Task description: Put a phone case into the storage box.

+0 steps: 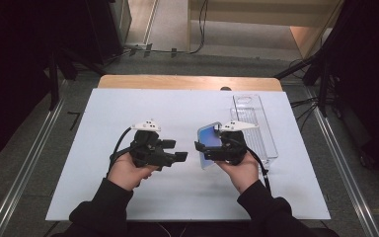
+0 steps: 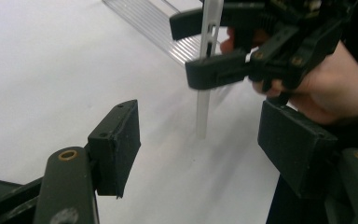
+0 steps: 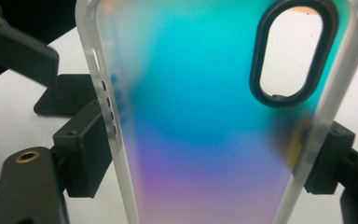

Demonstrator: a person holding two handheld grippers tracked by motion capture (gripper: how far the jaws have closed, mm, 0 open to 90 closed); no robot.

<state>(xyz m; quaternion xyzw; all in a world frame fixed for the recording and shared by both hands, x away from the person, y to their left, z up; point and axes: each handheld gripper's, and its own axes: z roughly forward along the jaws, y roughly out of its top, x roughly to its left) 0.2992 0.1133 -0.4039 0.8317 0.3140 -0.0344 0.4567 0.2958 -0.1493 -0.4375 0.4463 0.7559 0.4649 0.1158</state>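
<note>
Right gripper [image 1: 203, 147] pinches the phone case [image 1: 208, 143] across its width, one jaw on each frosted side rail; the right gripper view confirms pads pressing both rails. Case is held off the white tabletop [image 1: 128, 106], over its right half, just left of the clear plastic tray [image 1: 261, 133] that lies toward the right edge. Case back shades from teal to blue to violet, with an oval black-rimmed camera cutout [image 3: 294, 51]. Its lower end is cut off at the bottom of the right gripper view; in the high view the right hand [image 1: 239, 170] and gripper body cover part of it.

Left gripper [image 1: 177, 150], held in the left hand [image 1: 126, 173], has jaws spread with nothing between the pads; it sits apart from the case, left of it. From the left gripper view the case appears edge-on [image 2: 208, 60], a thin translucent strip, motion-blurred. The tray's far end is hard to make out against the tabletop.
</note>
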